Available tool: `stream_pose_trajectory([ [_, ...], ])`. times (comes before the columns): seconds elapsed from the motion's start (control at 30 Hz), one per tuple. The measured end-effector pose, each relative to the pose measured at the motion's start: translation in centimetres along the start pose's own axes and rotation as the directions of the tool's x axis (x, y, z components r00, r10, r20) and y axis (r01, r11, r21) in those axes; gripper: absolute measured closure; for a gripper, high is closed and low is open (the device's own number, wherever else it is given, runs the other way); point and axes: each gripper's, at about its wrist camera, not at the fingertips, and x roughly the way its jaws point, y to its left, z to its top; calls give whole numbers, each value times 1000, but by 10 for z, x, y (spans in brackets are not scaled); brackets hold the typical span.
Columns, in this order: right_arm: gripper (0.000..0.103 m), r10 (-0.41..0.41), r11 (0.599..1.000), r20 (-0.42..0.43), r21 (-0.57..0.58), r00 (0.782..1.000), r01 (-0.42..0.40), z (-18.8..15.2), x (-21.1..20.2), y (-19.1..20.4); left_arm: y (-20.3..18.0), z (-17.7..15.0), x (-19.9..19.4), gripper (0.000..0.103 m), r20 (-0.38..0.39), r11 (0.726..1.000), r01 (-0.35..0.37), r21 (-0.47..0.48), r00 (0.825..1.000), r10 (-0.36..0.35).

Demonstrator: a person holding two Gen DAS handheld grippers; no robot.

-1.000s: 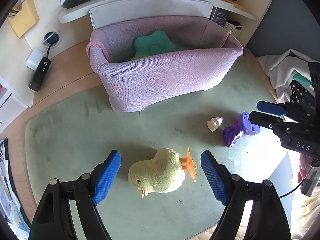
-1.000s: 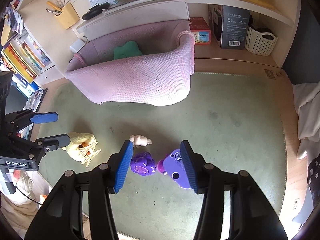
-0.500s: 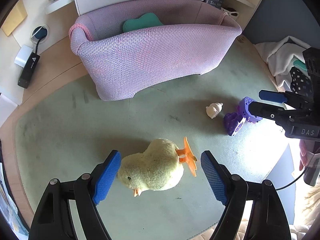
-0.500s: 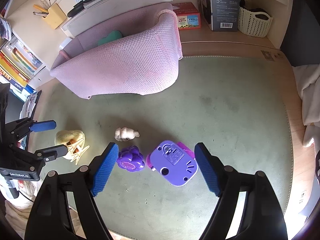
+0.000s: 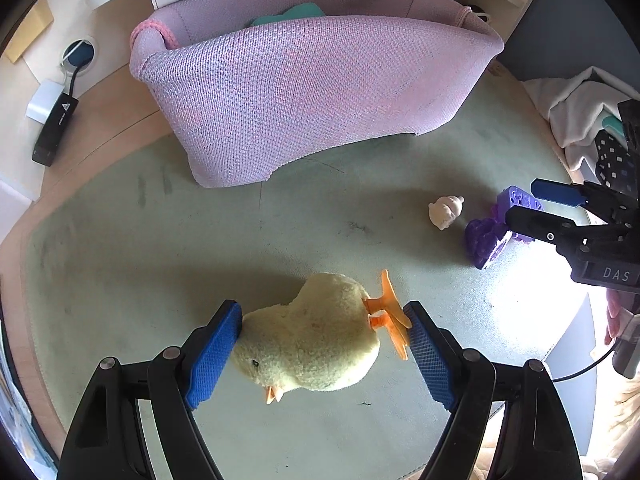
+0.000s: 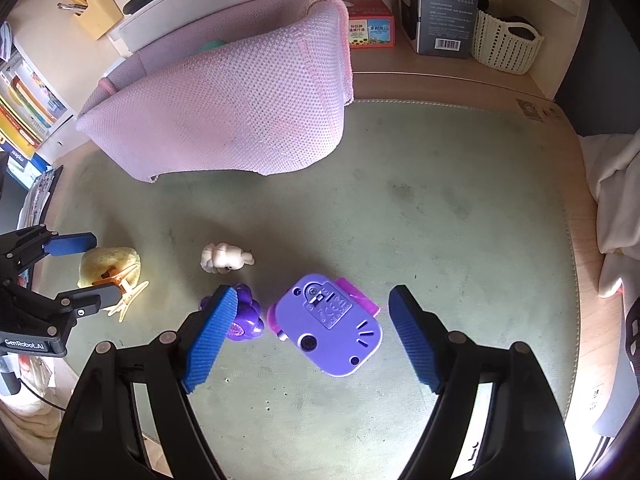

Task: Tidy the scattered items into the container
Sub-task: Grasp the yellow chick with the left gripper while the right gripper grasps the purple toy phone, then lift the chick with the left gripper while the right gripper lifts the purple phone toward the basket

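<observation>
A yellow plush chick with orange feet lies on the green mat between the blue pads of my left gripper, which is open around it, pads close to its head and feet. My right gripper is open and straddles a purple toy device lying face down. A purple grape-like toy sits by the right gripper's left pad. A small cream figure lies beyond it. The pink knitted basket stands at the back with a teal item inside.
The green mat covers a wooden floor. A black adapter lies at the left in the left wrist view. Boxes and a white woven basket stand on a low shelf behind. White cloth lies at the right.
My left gripper has moved down and forward around the chick, and its pads now flank it closely. My right gripper has opened wider and lowered over the purple device.
</observation>
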Motion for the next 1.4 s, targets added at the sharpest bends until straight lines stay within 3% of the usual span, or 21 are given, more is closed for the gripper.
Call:
stream_pose_trajectory([
  [0.43, 27, -33, 999, 1, 10, 999, 33, -5, -1, -1, -6, -6, 4, 23, 30, 999, -39, 1, 999, 39],
  [0.67, 27, 23, 998, -19, 64, 1000, -22, -1, 3, -8, -18, -11, 8, 22, 50, 996, -89, 28, 995, 87],
  [0.83, 30, 67, 992, -34, 108, 997, -63, -1, 5, -14, -15, -13, 6, 22, 67, 997, -72, 2, 995, 71],
  [0.93, 47, 93, 988, -36, 129, 995, -88, -1, 6, -18, -19, -19, 7, 22, 67, 997, -74, 5, 995, 73],
  [1.17, 48, 73, 993, -17, 95, 997, -71, -1, 2, -9, -7, -7, 5, 23, 57, 999, -51, -13, 997, 52],
  [1.4, 48, 39, 998, 43, 44, 998, -41, 4, -11, 5, -9, -4, -3, 31, 72, 999, -19, -34, 997, 21],
])
